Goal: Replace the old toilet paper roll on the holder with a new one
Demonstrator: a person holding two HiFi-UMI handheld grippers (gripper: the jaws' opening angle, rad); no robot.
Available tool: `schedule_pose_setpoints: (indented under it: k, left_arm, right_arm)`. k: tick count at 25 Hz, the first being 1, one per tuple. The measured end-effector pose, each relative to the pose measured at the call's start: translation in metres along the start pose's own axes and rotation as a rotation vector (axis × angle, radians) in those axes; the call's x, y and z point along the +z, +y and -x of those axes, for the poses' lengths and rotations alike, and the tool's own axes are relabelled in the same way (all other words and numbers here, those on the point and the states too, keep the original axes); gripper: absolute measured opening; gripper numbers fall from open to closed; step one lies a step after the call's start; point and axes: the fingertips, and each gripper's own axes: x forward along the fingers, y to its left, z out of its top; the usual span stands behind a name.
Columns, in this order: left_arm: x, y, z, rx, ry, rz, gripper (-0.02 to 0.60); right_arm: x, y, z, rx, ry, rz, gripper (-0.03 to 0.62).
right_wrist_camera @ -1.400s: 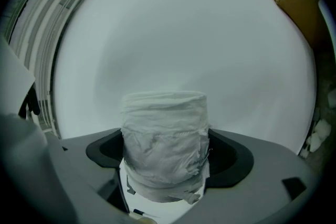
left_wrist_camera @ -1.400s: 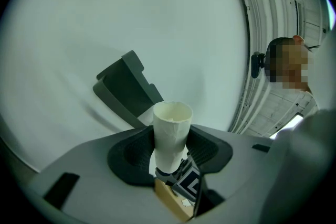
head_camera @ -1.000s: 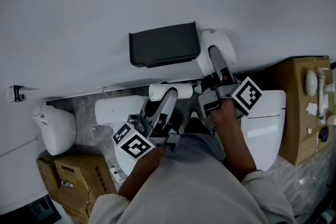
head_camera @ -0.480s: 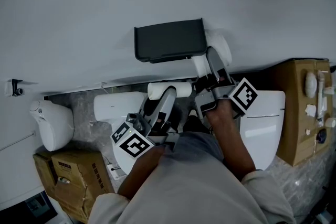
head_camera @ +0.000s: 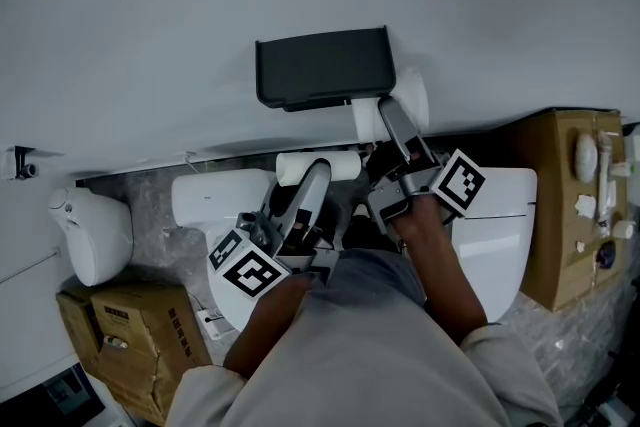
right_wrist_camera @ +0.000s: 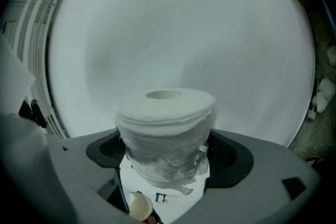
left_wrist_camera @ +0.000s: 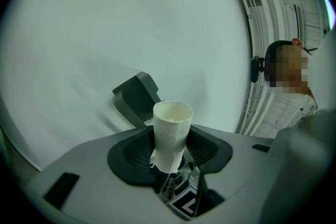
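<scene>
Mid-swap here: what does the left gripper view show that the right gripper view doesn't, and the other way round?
Only the left gripper view: the old roll, nearly down to its core, clamped in the left gripper; the dark holder on the wall behind it; a person at the right edge.
Only the right gripper view: the full new roll, clamped in the right gripper.
Both: the plain white wall straight ahead.

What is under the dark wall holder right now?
At the holder's lower right end sits the full roll, clamped in the right gripper; lower, the old tube in the left gripper. The holder hides any spindle.
</scene>
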Motion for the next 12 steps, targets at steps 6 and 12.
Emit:
schedule_pose_setpoints:
  k: [6,12]
  left_arm:
    - [0.01,0.006,0.009,0.007,-0.02,0.001,0.178]
    - [0.015,0.011,0.015,0.028,-0.049,0.004,0.178]
  right_arm:
    - [-0.026,0.0,-0.011,0.004,0.096,0.043,0.462]
    - [-0.039,0.0,-0.018,0.022,0.167,0.05,0.462]
